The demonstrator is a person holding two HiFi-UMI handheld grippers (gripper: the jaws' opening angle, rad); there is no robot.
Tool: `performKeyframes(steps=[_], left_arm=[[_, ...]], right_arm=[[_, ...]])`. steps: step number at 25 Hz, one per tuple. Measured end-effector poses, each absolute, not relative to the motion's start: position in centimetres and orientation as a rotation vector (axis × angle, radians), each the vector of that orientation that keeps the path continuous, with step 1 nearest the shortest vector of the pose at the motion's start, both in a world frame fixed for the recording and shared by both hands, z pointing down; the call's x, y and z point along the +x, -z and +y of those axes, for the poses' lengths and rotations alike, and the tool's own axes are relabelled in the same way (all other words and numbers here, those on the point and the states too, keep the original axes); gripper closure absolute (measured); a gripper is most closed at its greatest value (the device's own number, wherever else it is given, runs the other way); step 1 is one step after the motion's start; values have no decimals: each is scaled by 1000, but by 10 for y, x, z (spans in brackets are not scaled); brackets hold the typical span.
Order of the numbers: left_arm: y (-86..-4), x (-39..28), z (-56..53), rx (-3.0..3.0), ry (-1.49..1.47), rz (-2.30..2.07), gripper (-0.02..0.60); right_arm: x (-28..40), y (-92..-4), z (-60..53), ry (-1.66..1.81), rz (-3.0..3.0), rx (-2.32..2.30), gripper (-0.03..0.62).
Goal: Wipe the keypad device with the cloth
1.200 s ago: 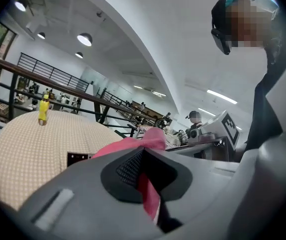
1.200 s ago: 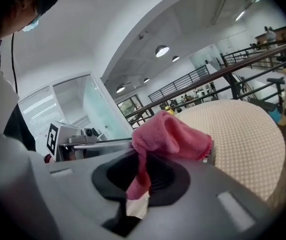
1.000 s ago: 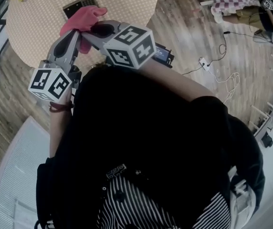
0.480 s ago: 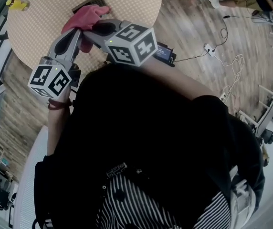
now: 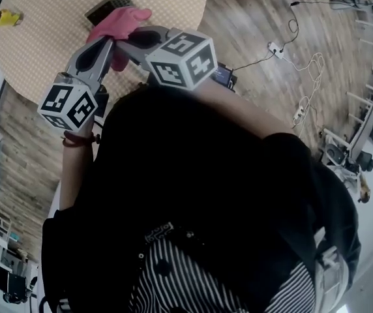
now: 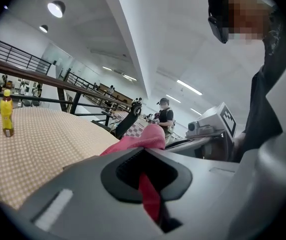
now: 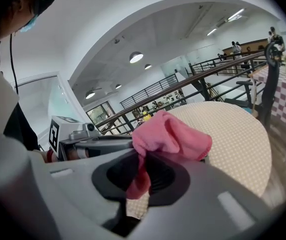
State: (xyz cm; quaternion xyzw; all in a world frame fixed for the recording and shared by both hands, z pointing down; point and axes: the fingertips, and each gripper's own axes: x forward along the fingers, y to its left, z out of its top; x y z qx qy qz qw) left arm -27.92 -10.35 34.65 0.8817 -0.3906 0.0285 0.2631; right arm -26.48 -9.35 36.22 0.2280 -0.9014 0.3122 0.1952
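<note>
A pink cloth hangs in the air above the near edge of the round table, and both grippers grip it. My left gripper is shut on a fold of the cloth. From the right, my right gripper is shut on the cloth as well. The dark keypad device lies flat on the table just beyond the cloth, partly hidden by it. In the left gripper view the keypad is out of sight; in the right gripper view the cloth covers it.
A small yellow bottle stands at the table's far left, also seen as the yellow bottle. On the wooden floor to the right lie a dark box, a power strip and cables. Railings and people are in the background.
The head camera has swung, so the table and floor sit further left and up in view. Both grippers have stayed shut on the pink cloth in almost the same pose.
</note>
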Motion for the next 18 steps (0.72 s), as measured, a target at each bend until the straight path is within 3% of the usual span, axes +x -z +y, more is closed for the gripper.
performKeyframes(steps=[18], left_arm=[[-376, -339, -146, 2218, -110, -1265, 577]], right_arm=[[-324, -389, -138, -881, -2538, 405, 546]])
